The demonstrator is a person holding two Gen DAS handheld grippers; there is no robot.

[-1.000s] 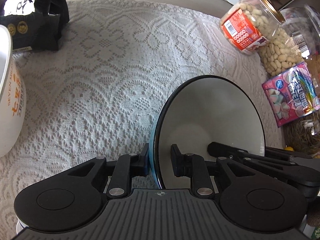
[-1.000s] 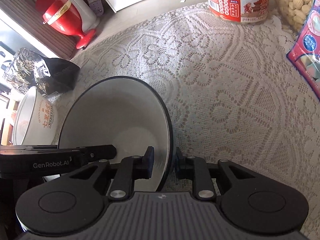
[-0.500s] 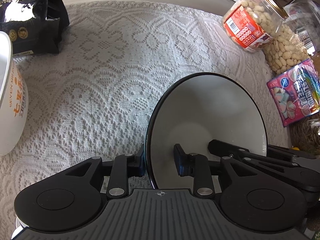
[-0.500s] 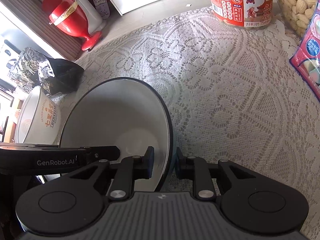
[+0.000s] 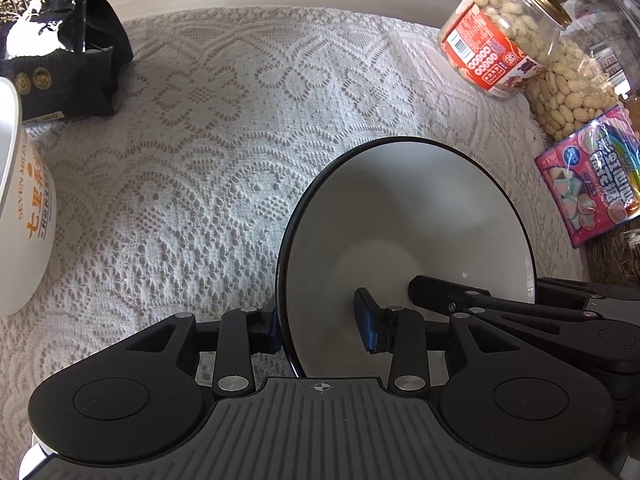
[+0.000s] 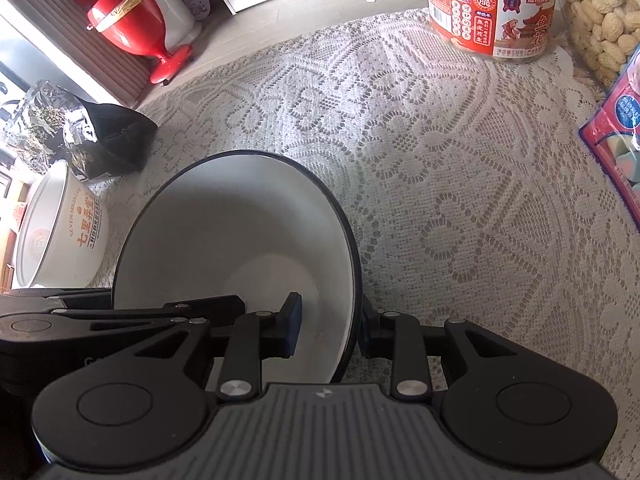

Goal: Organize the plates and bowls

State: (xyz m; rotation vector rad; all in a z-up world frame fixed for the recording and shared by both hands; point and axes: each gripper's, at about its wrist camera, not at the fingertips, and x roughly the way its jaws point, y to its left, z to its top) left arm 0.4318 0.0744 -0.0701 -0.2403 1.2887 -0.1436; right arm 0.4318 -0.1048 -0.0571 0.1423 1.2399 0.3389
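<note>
Far left on the lace tablecloth (image 5: 240, 152) stands the printed white bowl (image 5: 24, 220), well apart from the black-rimmed bowl (image 5: 412, 232), which sits near the middle. The left gripper (image 5: 318, 326) straddles that bowl's left rim with its fingers spread wide, gripping nothing; the right gripper (image 6: 330, 322) likewise straddles the right rim, spread wide. If either withdraws carelessly, a finger could likely catch the rim and tip or drag the bowl across the lace.

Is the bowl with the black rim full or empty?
Empty. The bowl shows only its bare white inside in both views, with nothing in it; each hand-held gripper has one finger inside.
</note>
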